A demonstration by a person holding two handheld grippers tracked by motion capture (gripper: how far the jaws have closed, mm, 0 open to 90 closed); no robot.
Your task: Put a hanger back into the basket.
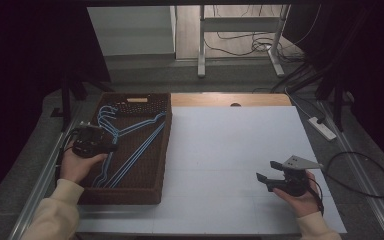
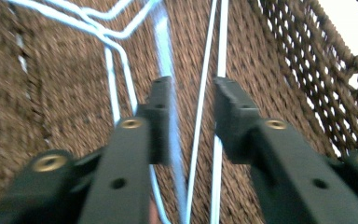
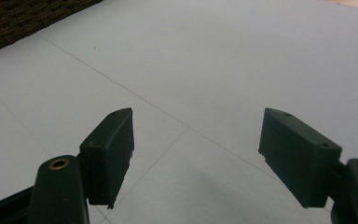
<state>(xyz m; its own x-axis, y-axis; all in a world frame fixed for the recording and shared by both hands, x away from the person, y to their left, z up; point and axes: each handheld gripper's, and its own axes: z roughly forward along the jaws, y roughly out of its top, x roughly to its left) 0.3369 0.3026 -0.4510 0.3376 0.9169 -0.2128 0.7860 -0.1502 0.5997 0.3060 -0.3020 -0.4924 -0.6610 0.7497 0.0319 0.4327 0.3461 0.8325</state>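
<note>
Hangers (image 1: 130, 145) lie lengthwise in basket (image 1: 160, 150), hooks toward its far end.

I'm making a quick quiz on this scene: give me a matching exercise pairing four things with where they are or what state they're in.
Things:
1. blue hangers
2. woven basket
3. left gripper
4. right gripper

Places or states:
A. open over bare white table
B. at the table's left side
C. lying in the basket
D. jaws apart over a hanger wire

Pairs: 1-C, 2-B, 3-D, 4-A
</note>
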